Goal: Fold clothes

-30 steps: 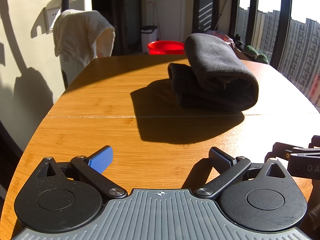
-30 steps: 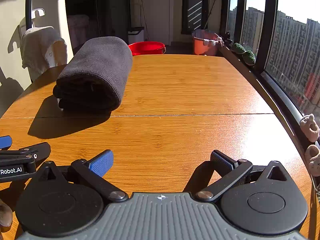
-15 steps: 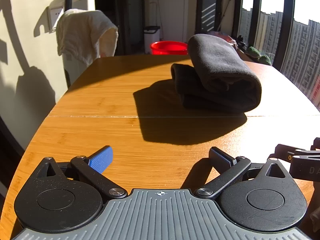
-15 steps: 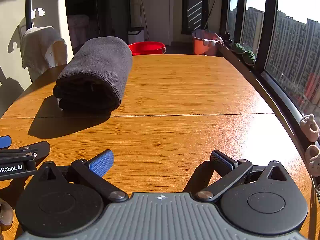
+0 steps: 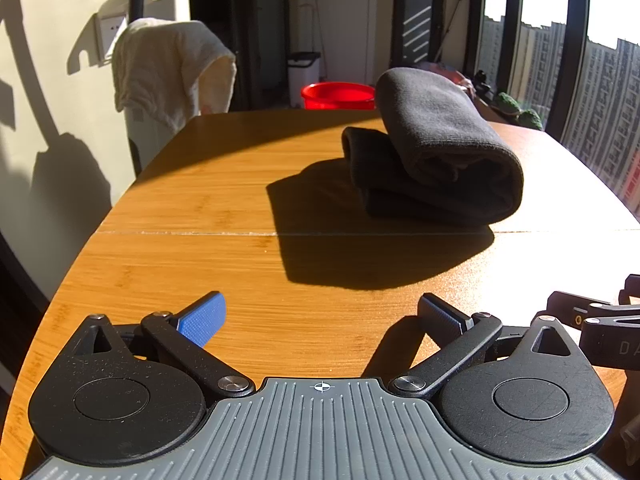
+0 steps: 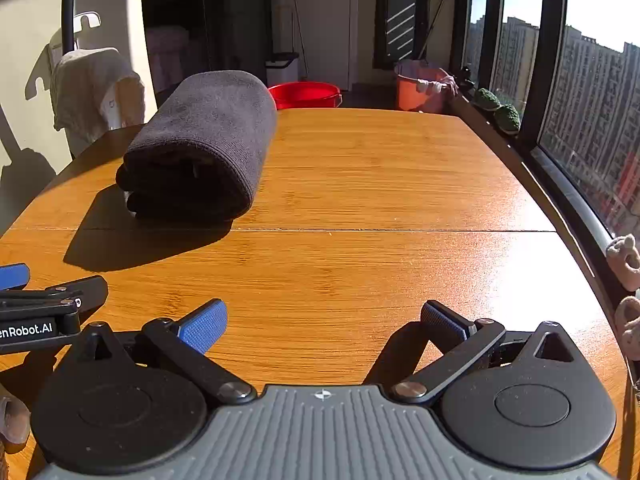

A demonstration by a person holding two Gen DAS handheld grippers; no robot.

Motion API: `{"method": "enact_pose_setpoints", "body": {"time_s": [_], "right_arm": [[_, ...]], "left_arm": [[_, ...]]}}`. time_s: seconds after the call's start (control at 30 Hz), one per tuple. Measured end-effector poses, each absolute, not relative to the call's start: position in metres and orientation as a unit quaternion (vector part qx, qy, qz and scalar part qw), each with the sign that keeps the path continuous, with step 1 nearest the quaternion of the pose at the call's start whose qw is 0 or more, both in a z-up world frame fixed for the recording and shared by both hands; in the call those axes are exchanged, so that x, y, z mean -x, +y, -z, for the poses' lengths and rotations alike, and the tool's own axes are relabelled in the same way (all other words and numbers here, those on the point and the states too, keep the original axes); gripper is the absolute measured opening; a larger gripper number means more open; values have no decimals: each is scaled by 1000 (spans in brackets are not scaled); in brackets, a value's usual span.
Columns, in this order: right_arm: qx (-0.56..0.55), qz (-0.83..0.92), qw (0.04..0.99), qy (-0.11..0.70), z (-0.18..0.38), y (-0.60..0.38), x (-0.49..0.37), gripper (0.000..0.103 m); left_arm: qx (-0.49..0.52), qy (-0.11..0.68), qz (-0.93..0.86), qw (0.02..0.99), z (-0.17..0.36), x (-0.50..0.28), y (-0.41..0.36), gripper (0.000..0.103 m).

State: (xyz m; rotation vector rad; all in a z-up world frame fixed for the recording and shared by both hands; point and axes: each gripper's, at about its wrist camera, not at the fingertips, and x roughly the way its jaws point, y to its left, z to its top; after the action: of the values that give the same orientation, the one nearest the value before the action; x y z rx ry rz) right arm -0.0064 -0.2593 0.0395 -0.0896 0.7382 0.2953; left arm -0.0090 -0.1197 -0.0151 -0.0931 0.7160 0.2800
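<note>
A dark grey garment lies folded into a thick bundle on the wooden table, just beyond the table's seam. In the right wrist view the same garment sits at the far left. My left gripper stands open near the table's front edge, well short of the bundle, with nothing between its blue-padded fingers. My right gripper is open too, holds nothing, and sits to the right of the garment. The left gripper shows at the left edge of the right wrist view, and the right gripper at the right edge of the left wrist view.
A white cloth hangs over something beyond the table's far left corner. A red basin and an orange bucket stand on the floor past the far end. Tall windows run along the right side, close to the table's edge.
The left gripper's view has turned slightly, so the garment sits a little further right in it. Both grippers stay open. The right wrist view is nearly unchanged.
</note>
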Motion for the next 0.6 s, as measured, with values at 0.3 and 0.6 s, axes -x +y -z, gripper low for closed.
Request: {"method": "enact_pose_setpoints", "body": {"time_s": [0.3, 0.6], "right_arm": [[44, -146, 921, 359, -40, -257, 6, 103], [44, -146, 921, 359, -40, -257, 6, 103]], "left_arm": [[46, 349, -137, 926, 15, 9, -119, 103], [46, 348, -137, 926, 15, 9, -119, 103]]}}
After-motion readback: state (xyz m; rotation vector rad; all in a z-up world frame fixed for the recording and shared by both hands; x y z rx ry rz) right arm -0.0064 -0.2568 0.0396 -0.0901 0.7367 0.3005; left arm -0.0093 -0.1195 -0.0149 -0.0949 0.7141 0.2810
